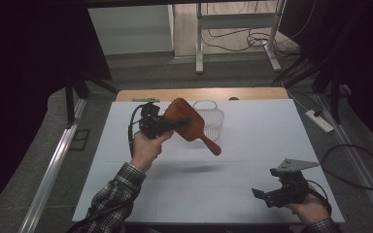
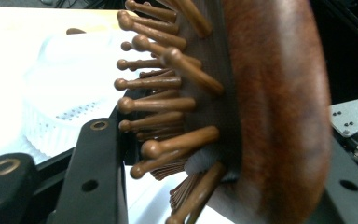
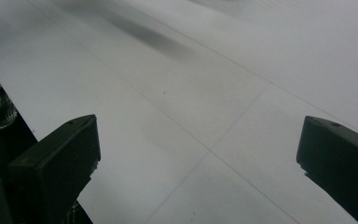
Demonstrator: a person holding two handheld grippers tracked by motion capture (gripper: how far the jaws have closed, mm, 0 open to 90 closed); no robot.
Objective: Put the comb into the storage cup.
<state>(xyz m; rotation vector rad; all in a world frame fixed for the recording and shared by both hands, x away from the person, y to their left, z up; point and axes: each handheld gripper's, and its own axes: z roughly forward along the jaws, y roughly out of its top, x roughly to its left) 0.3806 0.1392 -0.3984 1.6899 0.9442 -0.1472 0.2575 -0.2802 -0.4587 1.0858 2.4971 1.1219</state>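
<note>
A brown wooden hairbrush (image 1: pixel 190 125) hangs in the air over the middle of the white table (image 1: pixel 252 145), handle pointing down to the right. My left gripper (image 1: pixel 177 122) is shut on its head. In the left gripper view the brush (image 2: pixel 270 107) sits between the two black jaws, its round-tipped bristles pointing left toward the jaw on that side. A white perforated basket (image 1: pixel 212 119) stands on the table just behind the brush. My right gripper (image 1: pixel 261 194) is low over the front right of the table, open, with nothing between its fingers (image 3: pixel 56 158).
The basket (image 2: pixel 65 107) lies beyond the bristles in the left gripper view. A wooden strip (image 1: pixel 199 93) runs along the table's far edge. Cables and a power strip (image 1: pixel 320 120) lie on the floor at the right. Bare white tabletop (image 3: pixel 214 70) stretches ahead of the right gripper.
</note>
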